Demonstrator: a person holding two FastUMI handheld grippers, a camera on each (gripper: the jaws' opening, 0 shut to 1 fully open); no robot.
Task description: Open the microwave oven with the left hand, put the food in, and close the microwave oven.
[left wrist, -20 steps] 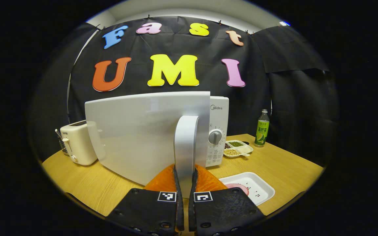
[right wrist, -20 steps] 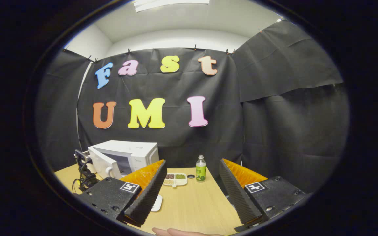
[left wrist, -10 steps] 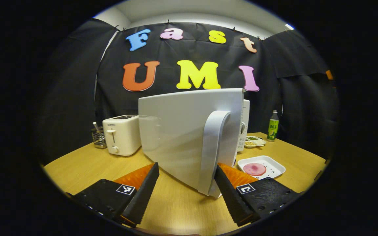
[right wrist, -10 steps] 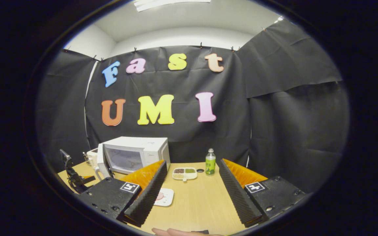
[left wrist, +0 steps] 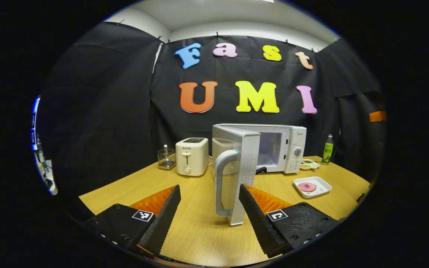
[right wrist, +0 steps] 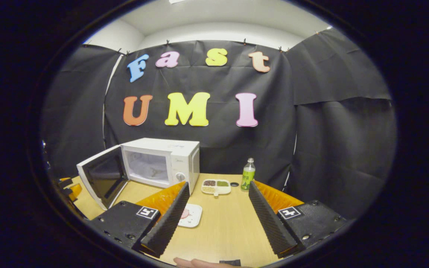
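Left gripper: fingers spread wide, gripping nothing, hovering above the wooden table; the edge of the open door stands between the two fingers farther off, apart from both.

Right gripper: fingers spread wide, empty, over the table's near edge; a fingertip of the person shows at the bottom of the right gripper view.

Microwave oven: white, at the table's back edge against the black cloth wall. Door swung fully open on its left hinge, dark inner window facing the cavity; its curved white handle shows in the left gripper view. Cavity lit.

Food: a round pink slice on a white rectangular tray, on the table in front of the microwave's control side, outside the oven.

Toaster: cream, left of the microwave, near the back edge.

Wire holder: left of the toaster, an utensil standing in it.

Divided dish: white, holding dark, green and pale grains, just right of the microwave.

Bottle: green label, upright, beside the dish.
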